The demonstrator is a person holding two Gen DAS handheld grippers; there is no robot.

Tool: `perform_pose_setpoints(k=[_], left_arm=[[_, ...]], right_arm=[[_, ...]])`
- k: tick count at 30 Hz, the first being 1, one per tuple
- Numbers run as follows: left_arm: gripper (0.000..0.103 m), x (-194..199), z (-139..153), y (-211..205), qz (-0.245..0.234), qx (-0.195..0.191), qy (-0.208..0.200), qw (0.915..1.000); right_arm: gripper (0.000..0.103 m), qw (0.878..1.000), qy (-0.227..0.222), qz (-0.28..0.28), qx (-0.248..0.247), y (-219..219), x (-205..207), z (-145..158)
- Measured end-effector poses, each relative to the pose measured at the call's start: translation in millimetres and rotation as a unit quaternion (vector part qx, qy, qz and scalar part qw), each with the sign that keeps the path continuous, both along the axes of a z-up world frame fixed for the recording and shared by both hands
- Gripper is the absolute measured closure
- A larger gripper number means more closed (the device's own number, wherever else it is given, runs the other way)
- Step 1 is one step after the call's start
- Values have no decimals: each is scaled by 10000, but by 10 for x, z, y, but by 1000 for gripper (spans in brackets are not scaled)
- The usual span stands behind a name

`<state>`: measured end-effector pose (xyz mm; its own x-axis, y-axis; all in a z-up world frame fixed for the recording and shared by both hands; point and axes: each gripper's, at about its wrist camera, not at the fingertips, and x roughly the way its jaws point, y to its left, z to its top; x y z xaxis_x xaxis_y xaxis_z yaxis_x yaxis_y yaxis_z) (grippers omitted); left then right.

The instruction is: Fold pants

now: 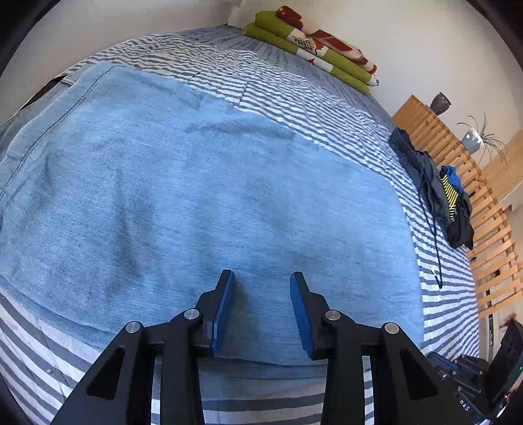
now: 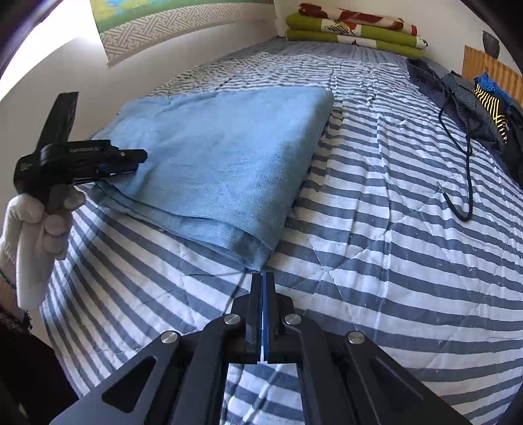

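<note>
- Folded light-blue pants (image 2: 222, 157) lie flat on the striped bed (image 2: 392, 229).
- Left hand-held gripper (image 1: 262, 278) hovers over the pants, jaws partly apart, holding nothing.
- Right hand-held gripper (image 2: 263, 276) is closed, empty, tips just beside the pants' near corner.

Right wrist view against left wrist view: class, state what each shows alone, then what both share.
Only the right wrist view shows the shut right claw at the hem corner of the folded light-blue denim pants, the white-gloved hand holding the left claw, and a patterned wall hanging. Only the left wrist view shows the left claw's open jaws and a potted plant. Both share the pants, striped quilt, folded green blanket and dark clothes pile.
</note>
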<state>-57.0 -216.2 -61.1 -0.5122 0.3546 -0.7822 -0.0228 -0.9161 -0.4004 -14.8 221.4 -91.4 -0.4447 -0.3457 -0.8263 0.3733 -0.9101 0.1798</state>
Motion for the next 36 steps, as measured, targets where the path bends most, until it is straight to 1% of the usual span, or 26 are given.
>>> perform_pose_setpoints(k=[2,4,7,8,10,11,13,14,16,17,19,21,22,24,25,26,27,28,30,32,34,35,36], left_arm=[[66,46,86,122,-237,233,107,9994],[65,112,157,341,-634,331,201,9972],[65,212,193,699,-1126,158,258,9932],[65,230,182,776,-1229,170,240,9920],[65,229,116,871,-1355,281,108,9903],[65,222,67,893,-1372,247,21,9902],[65,215,-40,905,-1357,38,-104,9907],[65,215,-70,895,-1350,-21,-135,9907],[65,222,-54,884,-1353,-70,-69,9908],[65,249,-10,904,-1380,-140,33,9903],[65,327,94,1020,-1527,-276,262,9875],[65,432,193,1205,-1724,-234,453,9837],[63,479,225,1327,-1836,-210,528,9814],[57,556,257,1646,-2152,-271,639,9741],[53,599,255,1801,-2312,-396,710,9695],[51,637,232,1935,-2458,-570,771,9646],[51,657,197,2062,-2561,-722,787,9607],[51,666,150,2161,-2638,-841,761,9579],[51,651,36,2270,-2702,-976,640,9557],[48,637,-79,2318,-2715,-1131,544,9542],[46,669,-109,2333,-2727,-1252,615,9519],[43,682,-103,2349,-2738,-1278,645,9511],[42,690,-112,2364,-2758,-1314,661,9499]], right_arm=[[103,9997,97,-31,-234,109,24,137],[101,9983,154,-294,-488,221,-58,229],[98,9948,52,-490,-893,284,-321,265],[97,9945,66,-423,-958,243,-398,273],[97,9957,164,-203,-890,74,-497,284],[97,9961,202,-40,-859,-30,-536,279],[97,9973,205,131,-700,-195,-632,208],[97,9983,89,115,-556,-238,-682,108],[97,9977,-530,138,-406,-200,-733,-173],[99,9965,-624,211,-506,-130,-716,-219],[99,9945,-730,236,-709,36,-727,-129],[97,9906,-714,-36,-1164,261,-825,14],[96,9904,-611,-176,-1227,348,-901,81],[87,9914,-367,-431,-1180,460,-1104,174],[86,9904,-341,-460,-1262,485,-1224,207],[81,9881,-390,-404,-1429,499,-1342,214],[80,9864,-418,-425,-1531,517,-1454,214],[80,9859,-344,-539,-1546,531,-1545,221],[80,9866,-234,-611,-1494,497,-1695,241],[79,9872,-380,-539,-1452,432,-1853,232],[75,9869,-691,-422,-1394,347,-2016,161],[72,9866,-821,-386,-1357,319,-2078,110],[71,9856,-926,-357,-1366,290,-2131,61]])
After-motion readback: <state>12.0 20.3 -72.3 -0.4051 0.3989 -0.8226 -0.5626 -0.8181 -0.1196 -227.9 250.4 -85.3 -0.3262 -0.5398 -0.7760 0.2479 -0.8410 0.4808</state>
